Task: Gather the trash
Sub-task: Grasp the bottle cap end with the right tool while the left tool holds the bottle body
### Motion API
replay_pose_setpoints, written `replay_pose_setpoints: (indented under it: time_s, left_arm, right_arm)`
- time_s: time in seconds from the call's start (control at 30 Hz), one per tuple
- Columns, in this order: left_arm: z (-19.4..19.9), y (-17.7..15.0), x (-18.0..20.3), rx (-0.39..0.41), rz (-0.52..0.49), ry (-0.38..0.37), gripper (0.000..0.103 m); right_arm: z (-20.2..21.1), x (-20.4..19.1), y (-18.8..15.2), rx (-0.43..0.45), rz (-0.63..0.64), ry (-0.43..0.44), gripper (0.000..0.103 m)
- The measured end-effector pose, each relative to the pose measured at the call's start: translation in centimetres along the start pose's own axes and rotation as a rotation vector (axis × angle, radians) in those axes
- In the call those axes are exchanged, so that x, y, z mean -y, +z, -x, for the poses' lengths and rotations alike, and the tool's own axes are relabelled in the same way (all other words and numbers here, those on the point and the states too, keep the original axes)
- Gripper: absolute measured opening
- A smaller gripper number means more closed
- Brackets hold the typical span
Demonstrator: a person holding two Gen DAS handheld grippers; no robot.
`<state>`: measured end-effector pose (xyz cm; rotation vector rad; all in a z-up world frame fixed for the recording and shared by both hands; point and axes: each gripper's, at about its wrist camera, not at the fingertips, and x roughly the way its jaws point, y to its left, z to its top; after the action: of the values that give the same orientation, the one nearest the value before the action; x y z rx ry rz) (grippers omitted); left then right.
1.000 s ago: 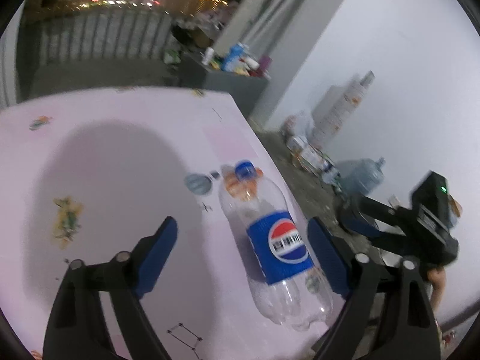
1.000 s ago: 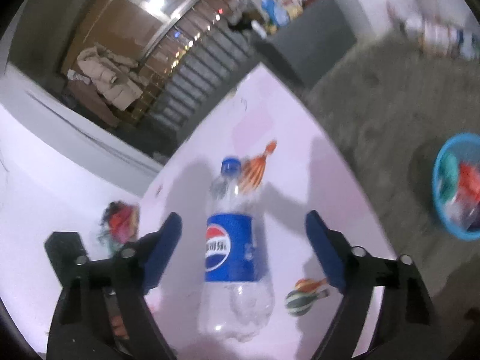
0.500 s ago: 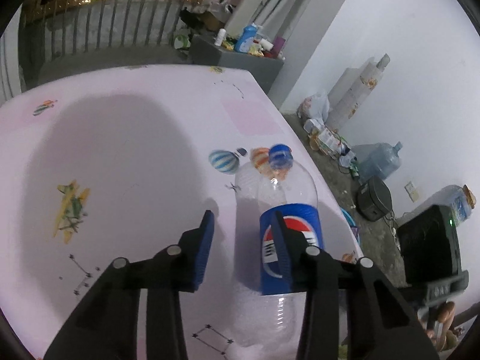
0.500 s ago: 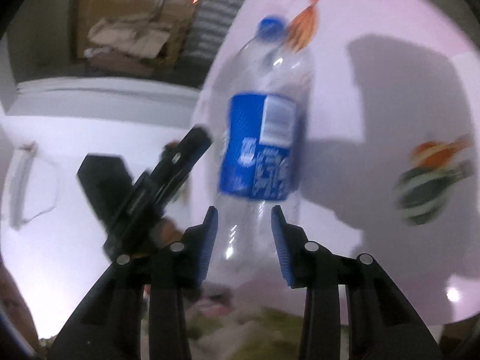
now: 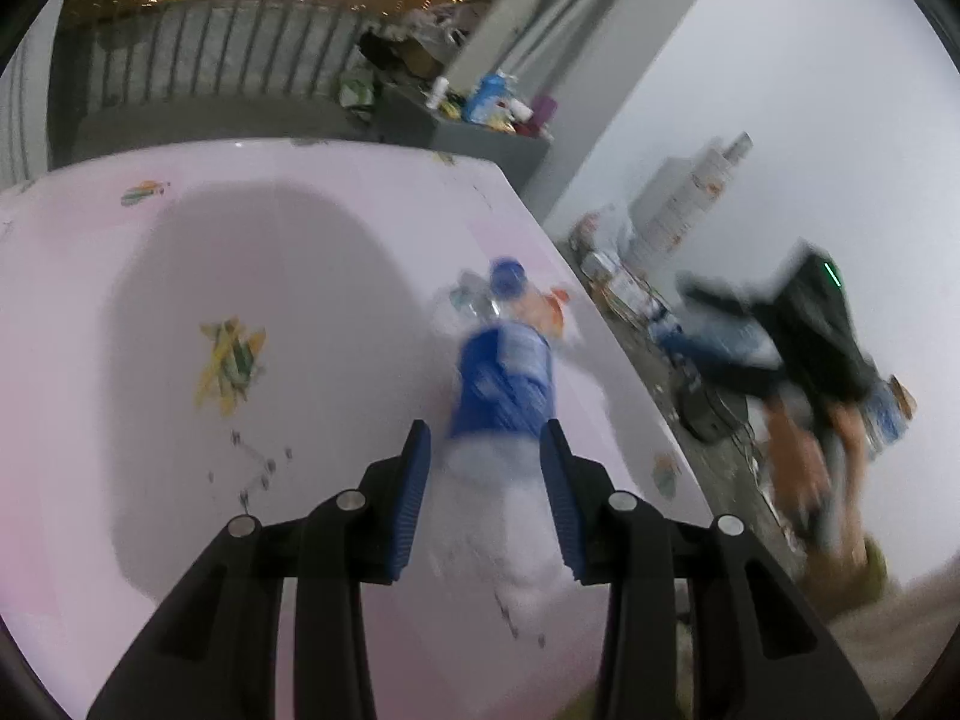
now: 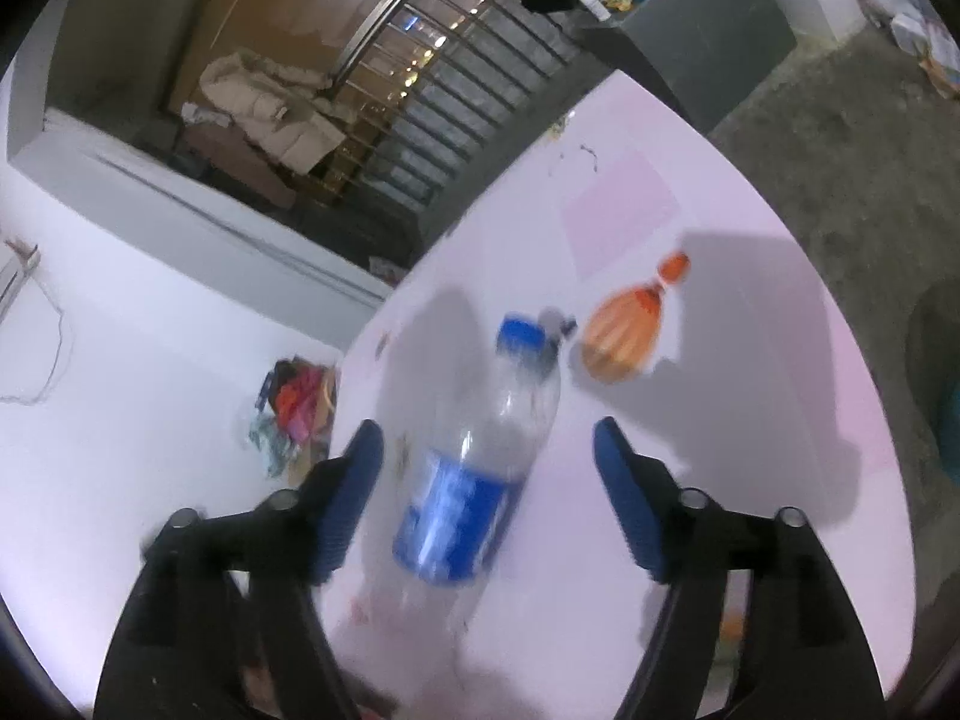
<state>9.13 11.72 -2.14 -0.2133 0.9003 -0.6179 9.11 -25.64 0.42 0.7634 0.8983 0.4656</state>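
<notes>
Just one bottle [image 5: 504,384] (blue cap), two grippers.

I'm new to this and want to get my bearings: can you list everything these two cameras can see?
bottle: one, clear with blue label and cap, near the table's right edge.
table: one, pale pink with printed pictures, foreground.
cabinet: one, grey, beyond the table's far corner, small containers on top.
railing: one, metal bars, background.
heap: one, colourful, on the floor beside the table.
left gripper: one, black with blue pads, jaws just closed, pressing the bottle.
right gripper: one, same colours, jaws just opened, bottle between them untouched.
hand: one, blurred, holding the right gripper.
</notes>
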Motion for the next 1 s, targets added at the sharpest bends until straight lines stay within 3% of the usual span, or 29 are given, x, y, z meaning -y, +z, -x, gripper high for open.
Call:
replay_pose_setpoints:
  time_s: [0.23, 0.37, 0.53, 0.6, 0.63, 0.8, 1.0]
  left_arm:
    - [0.0, -3.5, 1.2, -0.049, -0.044, 0.0, 0.037]
    - [-1.1, -4.3, 1.0, -0.073, -0.025, 0.03, 0.037]
    - [-1.1, -4.5, 0.7, -0.073, -0.013, 0.01, 0.037]
    - [-1.2, -4.5, 0.2, -0.075, -0.014, 0.014, 0.037]
    - [-1.1, -4.5, 0.2, -0.076, -0.013, 0.014, 0.037]
    - [-0.7, -4.6, 0.2, -0.078, -0.004, 0.007, 0.037]
    - [-1.2, -4.6, 0.4, -0.093, -0.009, 0.004, 0.037]
  right_arm:
    - [-9.0, 1.6, 3.6, -0.115, -0.134, 0.006, 0.078]
    - [-11.2, 2.1, 3.5, -0.187, -0.181, 0.029, 0.078]
    - [-13.1, 0.5, 3.3, -0.276, -0.124, -0.003, 0.059]
    - [-13.5, 0.0, 3.1, -0.301, -0.09, -0.032, 0.042]
    - [-13.5, 0.0, 3.0, -0.303, -0.084, -0.039, 0.042]
    - [-11.0, 1.4, 2.5, -0.241, -0.121, -0.053, 0.042]
    - [-4.0, 4.8, 0.7, -0.062, -0.222, -0.048, 0.043]
